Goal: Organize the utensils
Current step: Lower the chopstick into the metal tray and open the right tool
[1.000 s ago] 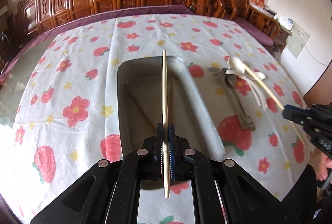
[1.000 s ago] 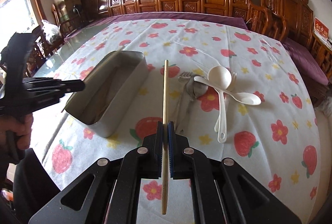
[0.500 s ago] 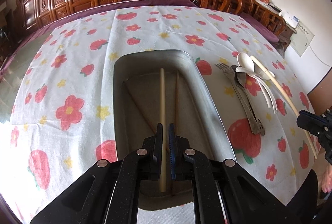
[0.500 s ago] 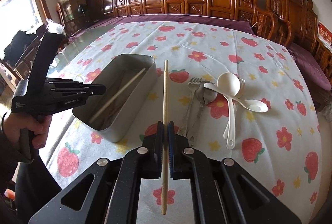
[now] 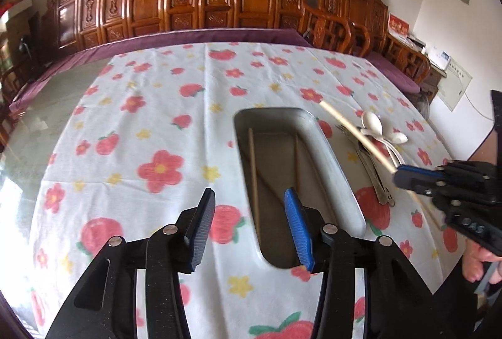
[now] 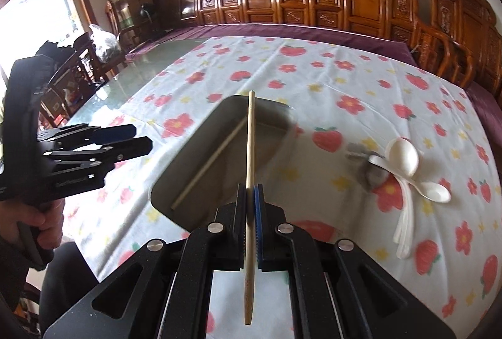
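Dropped chopstick (image 5: 253, 172) now lies in the rectangular steel tin (image 5: 326, 157); left hand-held gripper (image 5: 251, 224) opening, empty; right hand-held gripper (image 6: 250, 224) clenches a pale wooden chopstick (image 6: 250, 150).

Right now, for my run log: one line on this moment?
left hand-held gripper: opening, empty | right hand-held gripper: shut on chopstick | metal tray: holds chopsticks

A glass-topped table (image 5: 37, 131) carries a white cloth printed with red strawberries and flowers (image 5: 150, 125). On the cloth sit a rectangular metal tray (image 5: 332, 157), white plastic spoons (image 6: 404, 163) and metal cutlery (image 5: 373, 175).
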### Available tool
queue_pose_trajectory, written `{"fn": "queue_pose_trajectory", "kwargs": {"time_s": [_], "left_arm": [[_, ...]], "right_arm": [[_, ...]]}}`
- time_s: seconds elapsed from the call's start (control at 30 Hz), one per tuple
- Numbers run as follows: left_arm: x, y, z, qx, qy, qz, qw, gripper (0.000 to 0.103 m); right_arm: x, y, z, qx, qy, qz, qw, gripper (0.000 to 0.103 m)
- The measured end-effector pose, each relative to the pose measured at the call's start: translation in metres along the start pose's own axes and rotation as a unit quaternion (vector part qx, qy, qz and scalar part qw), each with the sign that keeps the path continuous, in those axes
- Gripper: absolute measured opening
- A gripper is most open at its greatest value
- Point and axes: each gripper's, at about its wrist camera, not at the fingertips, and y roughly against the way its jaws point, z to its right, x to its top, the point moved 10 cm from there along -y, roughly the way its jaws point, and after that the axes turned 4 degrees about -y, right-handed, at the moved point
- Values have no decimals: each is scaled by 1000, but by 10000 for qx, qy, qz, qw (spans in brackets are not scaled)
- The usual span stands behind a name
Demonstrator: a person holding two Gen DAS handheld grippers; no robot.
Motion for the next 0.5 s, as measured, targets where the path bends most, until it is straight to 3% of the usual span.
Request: {"fn": "queue_pose_trajectory", "kwargs": {"time_s": [0.5], "left_arm": [[8,37,-34,144,-46,273,9995,49]], "right_arm": [[18,-79,-28,-24,-372,-440,9983,6]]}}
